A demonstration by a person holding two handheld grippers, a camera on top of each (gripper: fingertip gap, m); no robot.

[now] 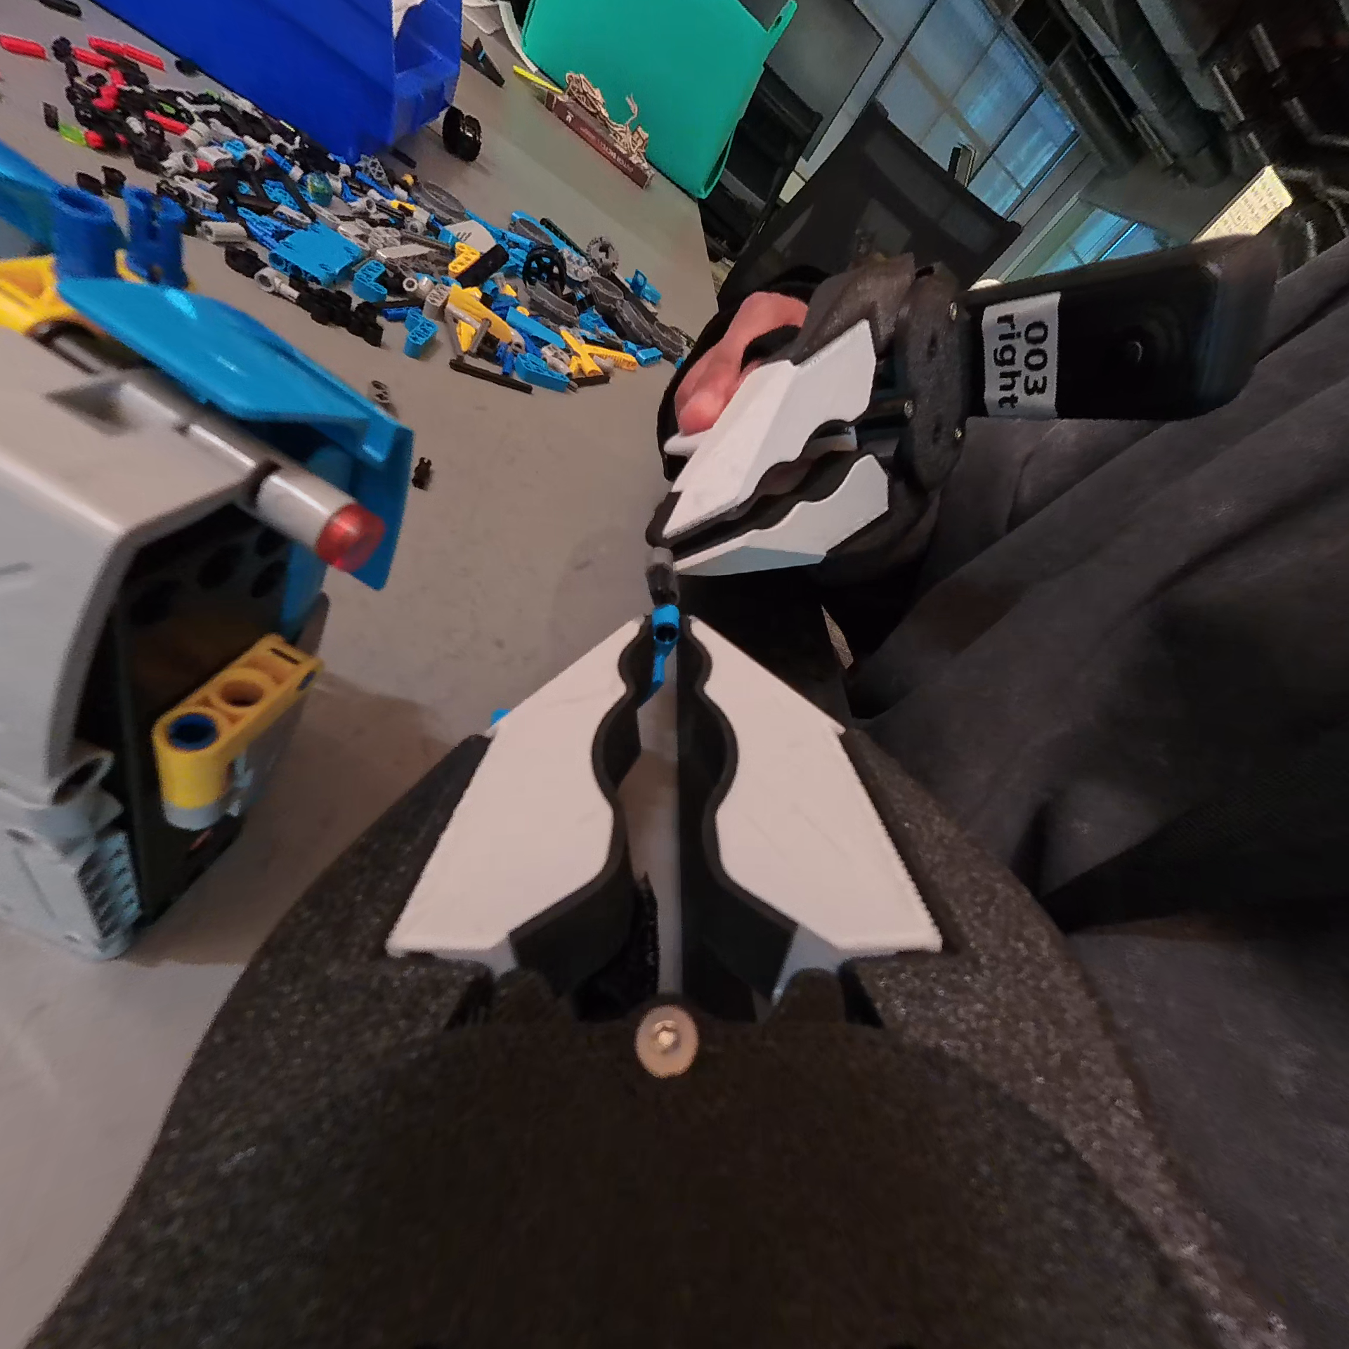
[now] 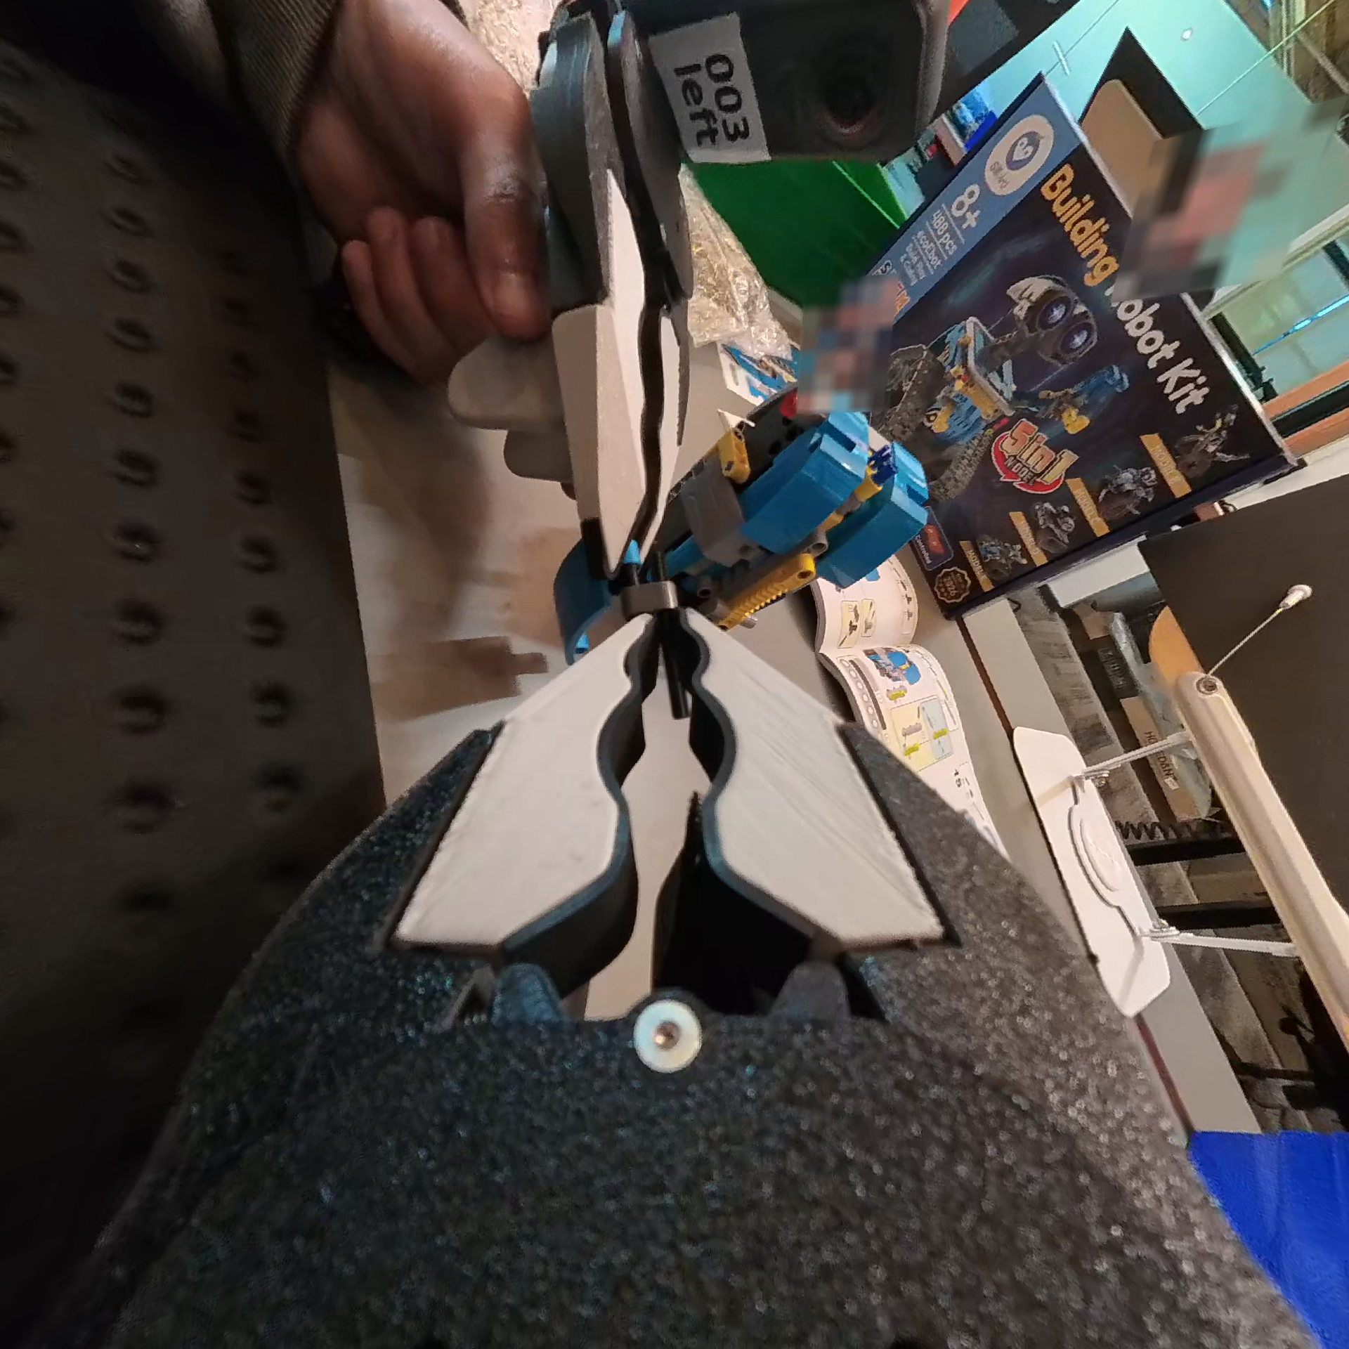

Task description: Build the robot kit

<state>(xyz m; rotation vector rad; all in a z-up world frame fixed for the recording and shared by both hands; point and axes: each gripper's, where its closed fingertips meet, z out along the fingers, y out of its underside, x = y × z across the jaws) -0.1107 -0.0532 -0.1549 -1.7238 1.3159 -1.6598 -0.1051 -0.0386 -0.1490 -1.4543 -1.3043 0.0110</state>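
Observation:
My left gripper (image 1: 664, 629) is shut on a small blue curved piece (image 1: 663, 646) that sticks out past its tips. My right gripper (image 2: 668, 620) is shut on a thin black axle (image 2: 676, 679) that carries a grey connector (image 2: 650, 595) at its end. The two grippers meet tip to tip above the table edge, and the grey connector (image 1: 660, 577) touches the end of the blue piece. In the right wrist view the left gripper (image 2: 620, 566) comes down from above, with the blue piece (image 2: 573, 613) curving out to its left.
A partly built grey, blue and yellow model (image 1: 168, 657) stands on the table (image 1: 525, 474) to the left. Behind it lie a pile of loose pieces (image 1: 409, 270), a blue bin (image 1: 306, 66) and a green bin (image 1: 657, 80). A kit box (image 2: 1058, 365), an open booklet (image 2: 898, 693) and a blue assembly (image 2: 803, 496) show in the right wrist view. Only a small space, under 4 cm, lies between the two pairs of fingers.

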